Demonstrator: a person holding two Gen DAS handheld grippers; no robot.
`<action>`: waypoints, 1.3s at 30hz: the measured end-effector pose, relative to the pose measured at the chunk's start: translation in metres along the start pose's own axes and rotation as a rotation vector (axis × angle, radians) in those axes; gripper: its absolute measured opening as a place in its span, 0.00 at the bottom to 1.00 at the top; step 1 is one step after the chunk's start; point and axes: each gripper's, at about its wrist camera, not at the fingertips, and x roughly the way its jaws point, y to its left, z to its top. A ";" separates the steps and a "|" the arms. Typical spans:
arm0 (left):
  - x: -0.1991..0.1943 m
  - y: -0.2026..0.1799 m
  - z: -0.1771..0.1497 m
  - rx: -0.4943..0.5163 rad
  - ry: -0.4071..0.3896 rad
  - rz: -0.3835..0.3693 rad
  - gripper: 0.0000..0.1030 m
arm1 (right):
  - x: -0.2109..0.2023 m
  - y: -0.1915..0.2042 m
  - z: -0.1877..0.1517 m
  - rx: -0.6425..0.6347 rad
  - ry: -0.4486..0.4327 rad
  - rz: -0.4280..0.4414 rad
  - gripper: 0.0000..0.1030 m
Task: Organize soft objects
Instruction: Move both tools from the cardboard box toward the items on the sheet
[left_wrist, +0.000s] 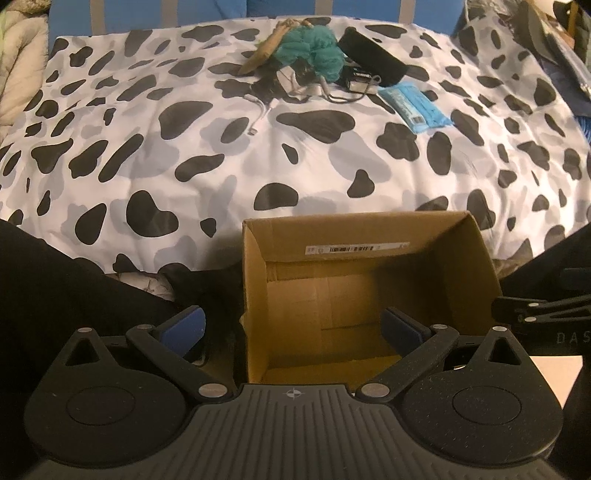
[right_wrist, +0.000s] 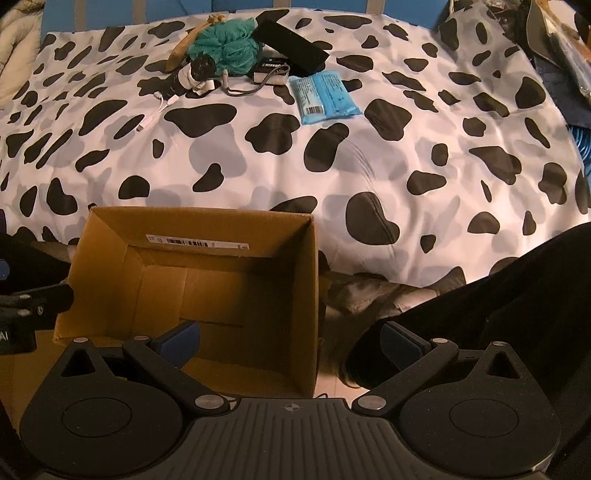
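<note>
An open, empty cardboard box (left_wrist: 369, 258) (right_wrist: 199, 258) stands on the floor against the near edge of a bed. On the far side of the bed lies a small heap: a teal mesh bath sponge (left_wrist: 314, 50) (right_wrist: 225, 40), a black case (left_wrist: 371, 51) (right_wrist: 291, 44), a blue tissue pack (left_wrist: 413, 105) (right_wrist: 323, 96), a white adapter cable (left_wrist: 262, 114) (right_wrist: 155, 110), a small black device with a cord (left_wrist: 360, 79) (right_wrist: 271, 72) and a tan object (left_wrist: 264, 51) (right_wrist: 186, 40). My left gripper (left_wrist: 293, 328) hangs open over the box's left wall. My right gripper (right_wrist: 291, 341) is open over its right wall. Both hold nothing.
The bed is covered by a white duvet with black cow spots (left_wrist: 221, 166) (right_wrist: 406, 166). A person's dark-clothed legs (left_wrist: 55, 288) (right_wrist: 498, 295) flank the box. Clutter lies at the bed's right edge (left_wrist: 554, 44) (right_wrist: 554, 37), and a pale jacket (left_wrist: 18, 55) at its left.
</note>
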 end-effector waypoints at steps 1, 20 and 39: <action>0.001 0.000 0.000 0.002 0.004 0.002 1.00 | 0.001 0.000 0.000 -0.003 0.005 -0.002 1.00; 0.013 -0.001 0.000 0.018 0.033 0.038 1.00 | 0.010 -0.003 0.007 0.050 -0.006 0.005 1.00; 0.009 0.022 -0.006 -0.109 -0.008 -0.084 1.00 | 0.004 -0.011 0.058 0.154 -0.114 0.016 1.00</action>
